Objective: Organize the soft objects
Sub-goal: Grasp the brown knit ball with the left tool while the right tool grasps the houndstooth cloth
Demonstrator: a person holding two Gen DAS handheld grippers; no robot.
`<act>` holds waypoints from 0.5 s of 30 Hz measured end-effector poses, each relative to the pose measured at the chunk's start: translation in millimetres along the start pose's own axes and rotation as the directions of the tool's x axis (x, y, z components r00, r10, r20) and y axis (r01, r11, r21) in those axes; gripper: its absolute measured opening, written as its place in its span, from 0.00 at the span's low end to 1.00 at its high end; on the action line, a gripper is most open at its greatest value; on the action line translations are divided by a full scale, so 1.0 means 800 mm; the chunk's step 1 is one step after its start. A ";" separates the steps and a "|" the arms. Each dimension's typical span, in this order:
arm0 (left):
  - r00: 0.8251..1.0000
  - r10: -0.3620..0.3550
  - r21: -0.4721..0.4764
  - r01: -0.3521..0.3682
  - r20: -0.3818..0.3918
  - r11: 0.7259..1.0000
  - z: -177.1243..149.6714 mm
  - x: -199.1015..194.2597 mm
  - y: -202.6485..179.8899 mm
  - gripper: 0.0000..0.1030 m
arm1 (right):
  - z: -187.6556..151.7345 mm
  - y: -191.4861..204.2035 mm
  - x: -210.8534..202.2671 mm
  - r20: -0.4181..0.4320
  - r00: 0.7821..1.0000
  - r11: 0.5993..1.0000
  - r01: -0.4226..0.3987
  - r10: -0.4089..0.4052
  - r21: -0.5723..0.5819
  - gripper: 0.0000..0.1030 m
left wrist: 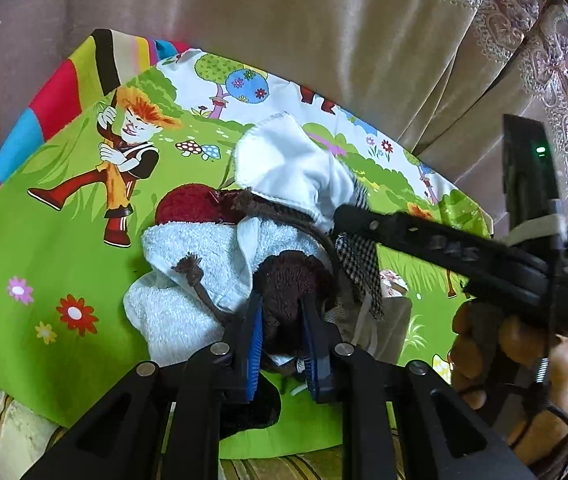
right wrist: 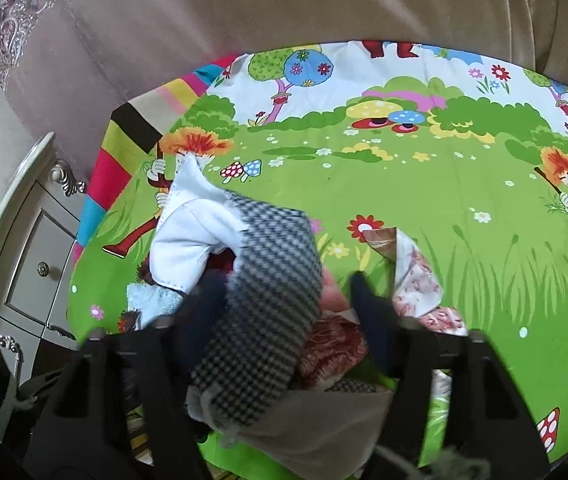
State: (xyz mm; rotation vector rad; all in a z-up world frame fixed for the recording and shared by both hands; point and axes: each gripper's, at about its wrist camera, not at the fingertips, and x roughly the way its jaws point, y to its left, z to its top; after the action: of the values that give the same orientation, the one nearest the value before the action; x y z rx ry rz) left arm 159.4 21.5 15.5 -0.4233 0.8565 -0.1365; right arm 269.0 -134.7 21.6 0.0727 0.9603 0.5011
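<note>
Surface: a cartoon-print sheet [left wrist: 63, 272] is spread over the bed.
White towel [left wrist: 187, 280]: piled at left centre, a dark red cloth [left wrist: 187, 204] just beyond it.
Left tongs [left wrist: 281, 322]: clamped on a brown fringed cloth [left wrist: 288, 280].
White fabric [left wrist: 284, 164]: draped farther back.
Right tongs [right wrist: 279, 300]: spread wide around a checked cloth [right wrist: 267, 280], nothing pinched.
</note>
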 end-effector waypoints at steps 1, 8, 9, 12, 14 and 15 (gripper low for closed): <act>1.000 0.000 -0.003 0.000 0.004 1.000 -0.001 -0.002 0.000 0.18 | 0.000 0.003 0.002 -0.003 1.000 1.000 0.011 -0.011 -0.015 0.33; 0.999 0.006 -0.026 -0.005 0.040 1.000 -0.006 -0.016 0.002 0.18 | -0.007 0.004 -0.012 0.038 0.998 0.997 0.056 -0.054 -0.046 0.12; 0.999 0.009 -0.028 -0.007 0.051 1.000 -0.007 -0.019 0.001 0.18 | -0.008 0.003 -0.017 0.048 0.997 0.997 0.060 -0.058 -0.042 0.11; 0.996 0.016 -0.029 -0.013 0.087 0.999 -0.010 -0.030 -0.001 0.18 | -0.011 0.001 -0.037 0.094 0.992 0.996 0.086 -0.082 -0.035 0.11; 0.994 0.016 -0.029 -0.013 0.106 0.999 -0.012 -0.036 -0.002 0.18 | -0.014 0.000 -0.051 0.123 0.987 0.994 0.108 -0.103 -0.033 0.11; 0.993 0.015 -0.027 -0.012 0.113 1.000 -0.013 -0.039 -0.003 0.18 | -0.015 0.000 -0.058 0.136 0.984 0.993 0.116 -0.111 -0.030 0.11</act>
State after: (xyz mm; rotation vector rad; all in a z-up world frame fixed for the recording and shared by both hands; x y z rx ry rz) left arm 131.4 25.0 32.5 -0.4460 0.7497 -0.0876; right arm 238.0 -157.3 50.4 0.0172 0.8177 0.4040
